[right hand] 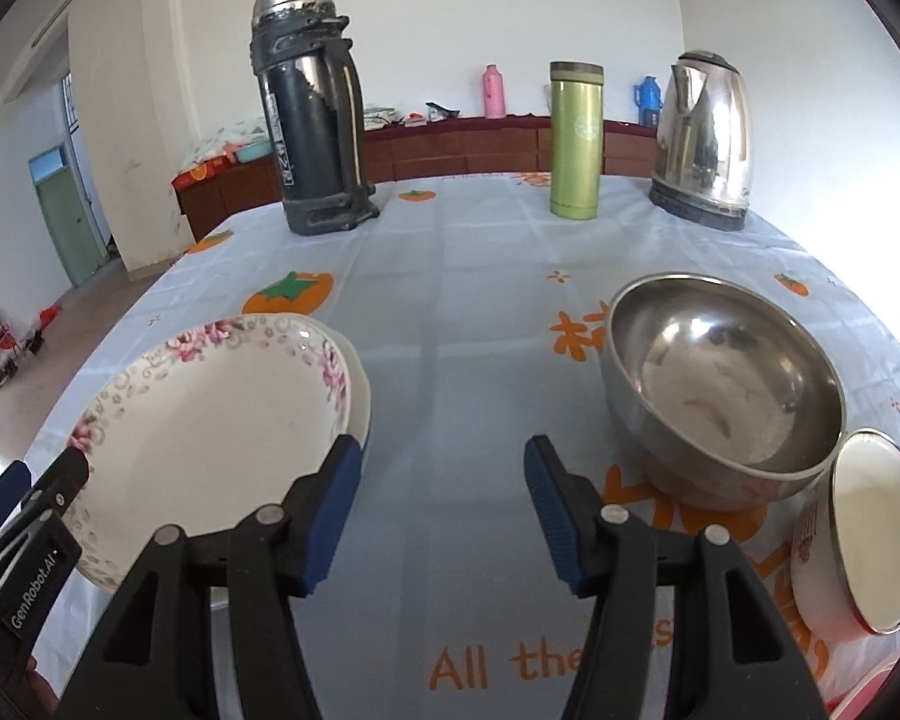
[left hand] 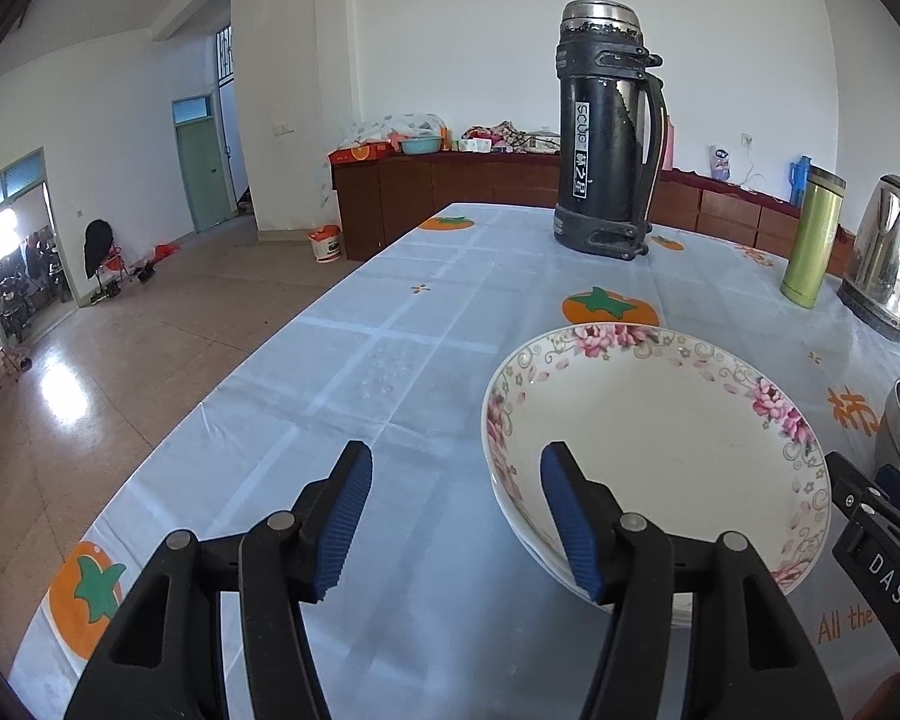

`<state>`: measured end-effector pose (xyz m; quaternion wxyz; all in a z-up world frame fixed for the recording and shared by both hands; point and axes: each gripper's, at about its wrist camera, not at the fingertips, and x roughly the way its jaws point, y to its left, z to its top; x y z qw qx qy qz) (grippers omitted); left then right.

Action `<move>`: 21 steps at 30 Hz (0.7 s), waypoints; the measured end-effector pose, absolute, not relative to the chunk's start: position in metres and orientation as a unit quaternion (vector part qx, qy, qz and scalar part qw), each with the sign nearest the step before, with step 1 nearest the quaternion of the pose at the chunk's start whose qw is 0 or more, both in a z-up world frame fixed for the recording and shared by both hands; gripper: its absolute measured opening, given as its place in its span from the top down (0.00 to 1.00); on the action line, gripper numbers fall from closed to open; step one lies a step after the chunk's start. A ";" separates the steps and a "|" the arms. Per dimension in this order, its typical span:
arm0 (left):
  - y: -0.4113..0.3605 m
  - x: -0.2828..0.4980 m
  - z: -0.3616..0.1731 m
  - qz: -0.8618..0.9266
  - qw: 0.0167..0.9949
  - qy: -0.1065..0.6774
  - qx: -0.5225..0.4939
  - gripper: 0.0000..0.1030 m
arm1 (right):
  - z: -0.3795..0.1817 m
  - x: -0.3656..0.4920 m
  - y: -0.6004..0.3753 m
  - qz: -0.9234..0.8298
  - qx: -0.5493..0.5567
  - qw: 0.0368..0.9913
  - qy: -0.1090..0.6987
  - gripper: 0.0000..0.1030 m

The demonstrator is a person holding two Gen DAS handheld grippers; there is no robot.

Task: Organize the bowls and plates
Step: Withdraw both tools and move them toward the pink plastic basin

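Observation:
A floral-rimmed plate point(left hand: 654, 432) lies on top of a plain white plate, whose rim point(right hand: 361, 396) shows at its right side. My left gripper point(left hand: 456, 516) is open at the stack's near left edge. Its right pad point(left hand: 570, 528) hangs over the plate's inside, its left pad is outside, and the rim passes between them untouched. My right gripper point(right hand: 444, 504) is open over bare tablecloth, with its left pad point(right hand: 336, 510) close beside the floral plate point(right hand: 210, 420). A steel bowl point(right hand: 726, 384) stands to the right. A small white enamel bowl point(right hand: 870, 528) lies tilted beside it.
At the table's far side stand a black thermos point(right hand: 312, 114), a green flask point(right hand: 575, 138) and a steel kettle point(right hand: 705, 138). The table's left edge point(left hand: 306, 324) drops to the tiled floor. Something pink point(right hand: 864, 699) shows at the near right corner.

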<state>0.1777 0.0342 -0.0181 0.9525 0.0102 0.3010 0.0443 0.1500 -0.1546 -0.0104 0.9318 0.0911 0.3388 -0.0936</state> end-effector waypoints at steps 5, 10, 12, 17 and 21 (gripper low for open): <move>0.035 0.176 -0.017 0.044 0.954 0.296 0.008 0.37 | -0.008 0.144 -0.159 -0.086 0.105 0.936 0.324 0.44; 0.037 0.170 -0.015 0.042 0.958 0.283 0.003 0.32 | 0.003 0.122 -0.162 -0.092 0.118 0.951 0.272 0.30; 0.036 0.168 -0.014 0.038 0.959 0.279 0.002 0.32 | 0.005 0.118 -0.161 -0.093 0.118 0.954 0.259 0.29; 0.035 0.161 -0.013 0.035 0.962 0.272 0.001 0.28 | 0.009 0.110 -0.156 -0.095 0.113 0.959 0.243 0.25; 0.032 0.155 -0.012 0.021 0.962 0.272 0.004 0.27 | 0.013 0.100 -0.152 -0.097 0.100 0.964 0.226 0.20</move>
